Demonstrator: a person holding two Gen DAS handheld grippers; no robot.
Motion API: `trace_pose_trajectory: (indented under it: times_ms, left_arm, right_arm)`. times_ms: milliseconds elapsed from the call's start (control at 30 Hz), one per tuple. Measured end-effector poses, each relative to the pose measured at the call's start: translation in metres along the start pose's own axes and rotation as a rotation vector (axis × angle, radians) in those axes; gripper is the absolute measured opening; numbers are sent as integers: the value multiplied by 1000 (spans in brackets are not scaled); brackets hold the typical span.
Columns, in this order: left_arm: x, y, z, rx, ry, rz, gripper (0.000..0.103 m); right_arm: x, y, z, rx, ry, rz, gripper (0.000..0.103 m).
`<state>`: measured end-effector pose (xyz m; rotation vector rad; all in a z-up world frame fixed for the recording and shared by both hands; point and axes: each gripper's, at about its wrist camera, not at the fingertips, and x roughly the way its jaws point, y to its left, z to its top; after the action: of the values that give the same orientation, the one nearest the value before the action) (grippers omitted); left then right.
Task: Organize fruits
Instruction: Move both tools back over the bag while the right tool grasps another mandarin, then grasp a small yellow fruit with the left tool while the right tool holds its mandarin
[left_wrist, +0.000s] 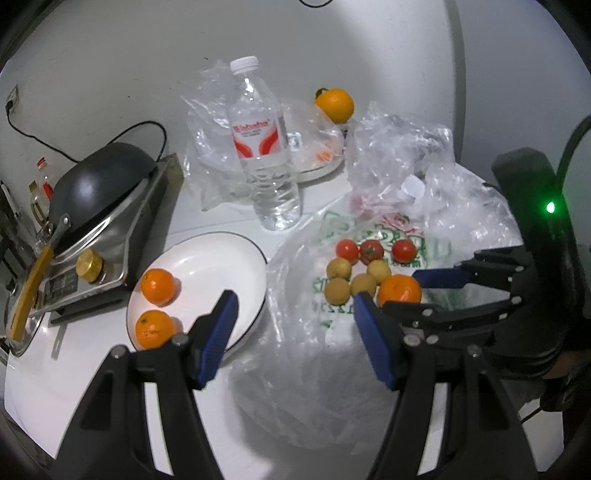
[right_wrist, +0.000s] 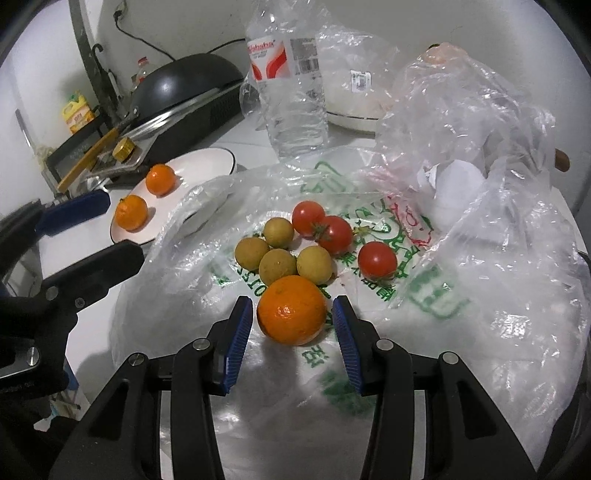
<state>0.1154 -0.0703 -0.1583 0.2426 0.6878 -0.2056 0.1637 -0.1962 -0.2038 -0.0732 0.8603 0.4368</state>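
An orange (right_wrist: 291, 309) lies on a printed plastic bag (right_wrist: 369, 295), between the open blue pads of my right gripper (right_wrist: 293, 312), which do not clearly touch it. The orange also shows in the left wrist view (left_wrist: 399, 290). Behind it lie several tan longans (right_wrist: 277, 264) and three cherry tomatoes (right_wrist: 334, 234). A white plate (left_wrist: 207, 258) holds two oranges (left_wrist: 159, 286) (left_wrist: 154, 328). My left gripper (left_wrist: 295, 306) is open and empty, hovering between the plate and the bag. My right gripper (left_wrist: 391, 284) shows at the right in the left wrist view.
A water bottle (left_wrist: 264, 147) stands behind the plate. Another orange (left_wrist: 334, 103) sits on a bagged plate (left_wrist: 321, 166) at the back. A black wok (left_wrist: 99, 173) rests on a stove at the left. Crumpled clear bags (right_wrist: 480, 166) pile at the right.
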Motion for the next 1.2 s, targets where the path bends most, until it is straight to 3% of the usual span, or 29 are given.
trace_pose_trajectory:
  times_ms: [200,467,800,900,1033,1200]
  left_arm:
    - [9,-8,4,44,16,10,66]
    - [34,-21,3,117,54,2,66]
    - [59,-45,4,262,67,-2,65]
    - [68,-49,3,297,92,-14,51]
    - [76,-53,2,329,106,-42,42]
    - [88,-47,3,315,137,-73,37]
  right_arm:
    - [0,1,-1,-27,-1,14,43]
    - [-27,-16,3,15,-80,7,43]
    - [-38,-30,5,51,-126,4,43]
    - [-39,-32,4,50,-132,8,43]
    - [-36,-33,6,47,-140,15,43]
    - [-35,-35,6,48,-138,17,43]
